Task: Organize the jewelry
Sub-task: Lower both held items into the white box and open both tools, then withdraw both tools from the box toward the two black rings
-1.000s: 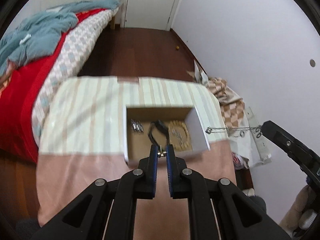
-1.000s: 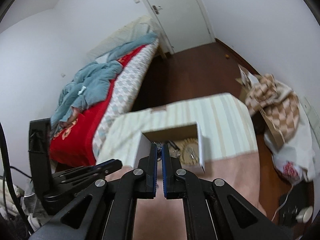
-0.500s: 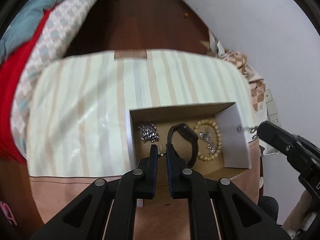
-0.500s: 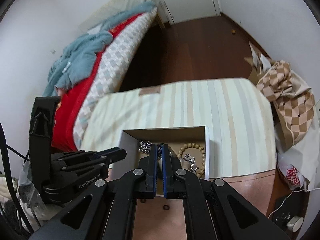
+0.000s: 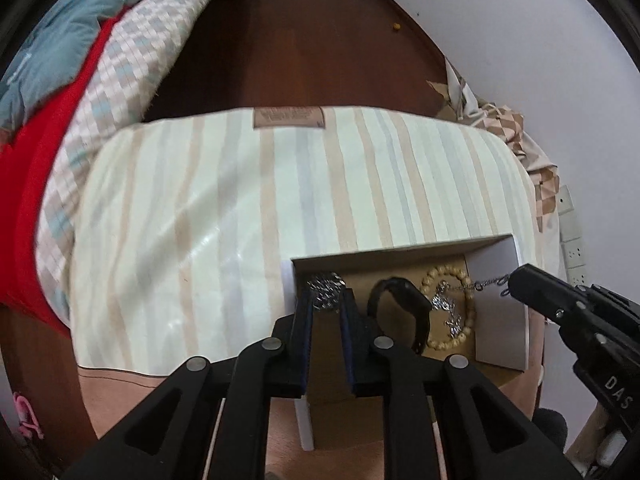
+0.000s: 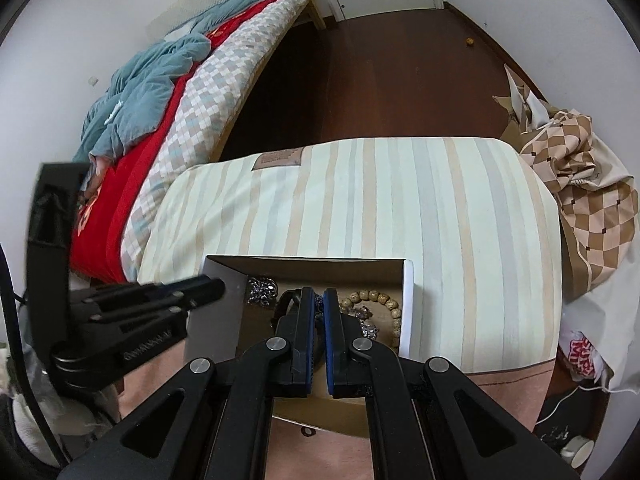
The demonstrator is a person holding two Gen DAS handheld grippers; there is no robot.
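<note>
Left wrist view: your left gripper (image 5: 326, 300) is partly open w/ nothing held, tips over the silver chain pile (image 5: 326, 285) in the box (image 5: 496, 320), lower centre. Right wrist view: your right gripper (image 6: 319, 300) is nearly closed on a thin silver chain (image 5: 486, 283), above the black band (image 5: 404, 300) & bead bracelet (image 6: 376, 298).

L black two-finger gripper w/ blue-lined pads (image 5: 326, 300): jaws parted, a clear gap between them, nothing pinched, fingers angled fwd & down. R black two-finger gripper w/ blue-lined pads (image 6: 319, 296): jaws nearly together, only a thin slit showing. In L wrist view its tip (image 5: 524, 276) pinches a thin silver chain (image 5: 490, 282).
</note>
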